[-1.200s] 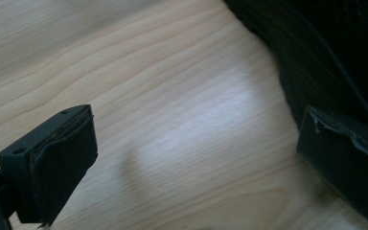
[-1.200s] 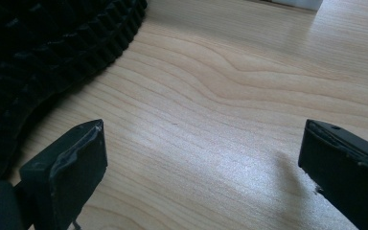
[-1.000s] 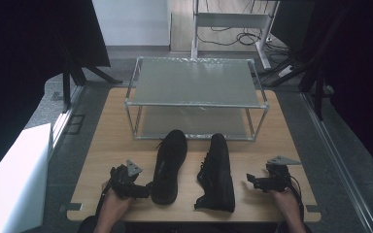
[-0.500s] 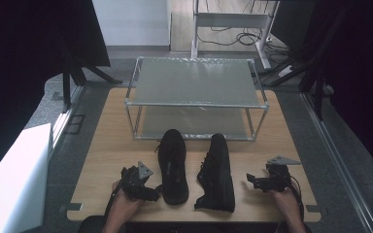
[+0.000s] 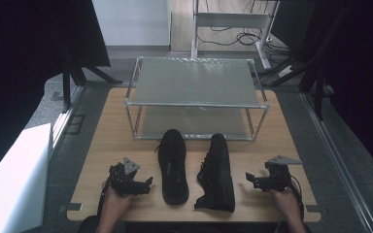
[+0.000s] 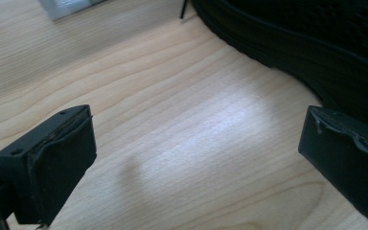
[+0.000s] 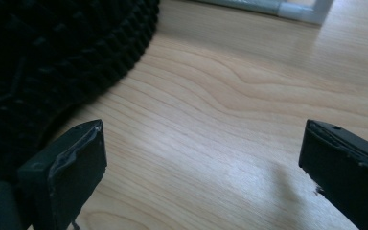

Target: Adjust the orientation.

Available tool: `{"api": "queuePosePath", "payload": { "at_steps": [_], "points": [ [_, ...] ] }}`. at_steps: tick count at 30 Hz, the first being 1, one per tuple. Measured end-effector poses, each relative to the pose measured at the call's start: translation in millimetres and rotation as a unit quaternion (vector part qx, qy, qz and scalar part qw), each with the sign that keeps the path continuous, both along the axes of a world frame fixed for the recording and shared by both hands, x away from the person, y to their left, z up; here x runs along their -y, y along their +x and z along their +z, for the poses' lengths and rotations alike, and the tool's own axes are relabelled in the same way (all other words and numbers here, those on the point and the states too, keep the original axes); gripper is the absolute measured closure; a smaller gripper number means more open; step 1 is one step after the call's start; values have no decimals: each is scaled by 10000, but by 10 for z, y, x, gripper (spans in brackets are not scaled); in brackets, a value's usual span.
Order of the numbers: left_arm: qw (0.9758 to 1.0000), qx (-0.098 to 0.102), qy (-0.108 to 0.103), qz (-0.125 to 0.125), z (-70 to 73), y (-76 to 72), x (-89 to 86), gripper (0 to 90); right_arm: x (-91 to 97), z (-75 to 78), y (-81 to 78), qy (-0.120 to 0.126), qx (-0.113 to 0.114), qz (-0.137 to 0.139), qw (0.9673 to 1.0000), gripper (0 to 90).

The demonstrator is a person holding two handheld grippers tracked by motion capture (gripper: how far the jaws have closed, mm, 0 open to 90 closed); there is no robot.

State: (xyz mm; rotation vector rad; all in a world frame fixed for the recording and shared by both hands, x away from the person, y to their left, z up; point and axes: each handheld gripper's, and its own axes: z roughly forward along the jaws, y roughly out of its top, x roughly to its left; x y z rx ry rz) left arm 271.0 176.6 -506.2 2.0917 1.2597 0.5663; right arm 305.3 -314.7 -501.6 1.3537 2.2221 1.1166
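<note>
A: Item one, far left?
B: Left hand-held gripper point(image 5: 148, 183), held in the left hand point(image 5: 112, 206) at the near-left of the wooden table point(image 5: 107, 131). Jaws stand wide apart with only bare wood between them; nothing gripped. It points toward the left shoe.

A: Next along?
B: Left shoe point(image 5: 172, 165), black, lying flat with its toe toward the rack. In the left gripper view its dark sole edge point(image 6: 287, 43) runs just beyond the jaw on that view's right.

A: Third?
B: Right shoe point(image 5: 217, 172), black, lying beside the first, laces toward it, a strip of table between the two. In the right gripper view its studded sole point(image 7: 43, 62) sits just behind the jaw on that view's left.

A: Far right?
B: Right hand-held gripper point(image 5: 248, 178), held in the right hand point(image 5: 285, 200), jaws wide, empty, pointing toward the right shoe.

A: Behind them?
B: Metal-framed rack point(image 5: 194, 82) with two shelves, on the far half of the table, near the shoe toes.
</note>
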Motion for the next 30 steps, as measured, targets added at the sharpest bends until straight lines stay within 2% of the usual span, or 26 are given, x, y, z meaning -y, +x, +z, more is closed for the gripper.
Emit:
{"api": "queuePosePath", "payload": {
  "at_steps": [3,7,9,10,16,19,24,30],
  "points": [
    [9999,47,-82,65,3,1,-25,0,-28,24,0,4,52,52,10000,14],
    [9999,26,-109,25,-4,6,-15,0,-56,67,1,42,57,138,9999,9],
    [10000,22,-80,19,-10,9,-5,0,-65,99,1,34,95,172,9998,5],
    [9999,18,-111,32,-14,13,-8,0,-79,137,2,17,176,203,9996,0],
    [9998,13,-189,70,-18,19,-35,0,-145,230,0,-10,293,384,9988,0],
    [9998,19,-203,86,-22,23,-40,0,-163,260,1,8,301,419,9987,0],
    [9998,-43,-185,118,-22,26,-43,0,-233,404,14,221,188,533,9982,0],
    [9999,-44,-104,96,-26,28,-29,0,-317,493,32,185,138,611,9979,0]
  ]
}}
